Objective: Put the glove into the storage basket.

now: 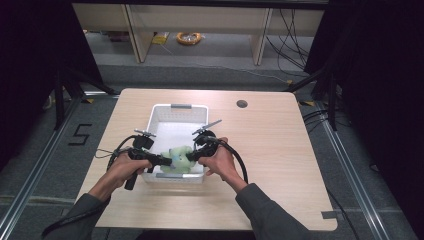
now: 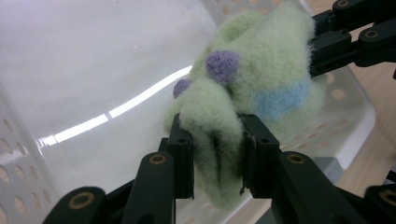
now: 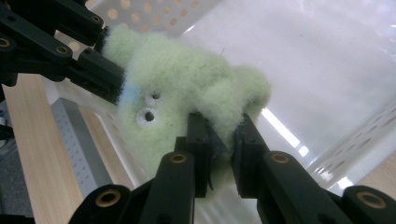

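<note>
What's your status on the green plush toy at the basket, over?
Left gripper and right gripper both clamped on green plush toy. Toy over near end of white basket. Nothing in the way.

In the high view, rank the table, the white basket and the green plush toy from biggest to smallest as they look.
1. Table, by far the largest.
2. Basket, covering a small part of the tabletop.
3. Plush toy, smallest; it sits at the basket's near end, partly covered by the tongs.

Worktop [image 1: 280, 165]: pale wood-grain, rectangular, rounded corners. Bearing: one white perforated plastic basket [image 1: 178, 111], near centre.
</note>
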Demonstrator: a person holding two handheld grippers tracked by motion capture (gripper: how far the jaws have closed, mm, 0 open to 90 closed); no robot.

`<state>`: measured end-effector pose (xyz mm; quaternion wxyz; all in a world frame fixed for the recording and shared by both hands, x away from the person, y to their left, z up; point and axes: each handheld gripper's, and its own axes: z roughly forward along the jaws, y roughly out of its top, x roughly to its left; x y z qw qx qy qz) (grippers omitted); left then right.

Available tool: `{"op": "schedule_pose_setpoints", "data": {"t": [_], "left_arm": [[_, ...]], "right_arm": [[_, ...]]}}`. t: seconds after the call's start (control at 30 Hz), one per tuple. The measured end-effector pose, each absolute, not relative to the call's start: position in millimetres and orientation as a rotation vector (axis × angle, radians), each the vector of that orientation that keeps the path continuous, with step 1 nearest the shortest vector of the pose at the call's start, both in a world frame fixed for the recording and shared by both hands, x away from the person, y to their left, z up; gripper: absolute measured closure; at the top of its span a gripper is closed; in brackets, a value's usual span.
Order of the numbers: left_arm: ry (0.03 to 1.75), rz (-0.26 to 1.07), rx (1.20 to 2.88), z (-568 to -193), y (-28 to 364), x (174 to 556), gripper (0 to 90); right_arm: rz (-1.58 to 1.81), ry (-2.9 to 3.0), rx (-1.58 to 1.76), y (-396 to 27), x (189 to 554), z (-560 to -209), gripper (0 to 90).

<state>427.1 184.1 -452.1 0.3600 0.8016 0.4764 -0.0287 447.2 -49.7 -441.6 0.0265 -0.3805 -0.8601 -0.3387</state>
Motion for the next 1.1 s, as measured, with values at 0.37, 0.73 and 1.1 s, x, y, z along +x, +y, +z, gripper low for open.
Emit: {"op": "schedule_pose_setpoints", "data": {"t": [0.37, 0.73, 1.1], "left_arm": [[1.255, -0.080, 2.092, -460.1, 184.1, 431.2, 69.3], [1.277, -0.086, 2.110, -458.5, 184.7, 435.3, 52.5], [1.335, -0.068, 2.038, -448.5, 189.3, 436.6, 43.4]], "right_arm": [[-0.990, -2.746, -1.136, -41.4, 450.8, -449.1, 76.6], [-0.929, -2.836, -1.144, -36.1, 452.3, -446.6, 55.4], [-0.999, -2.850, -1.201, -43.8, 450.4, -421.2, 42.3]]}}
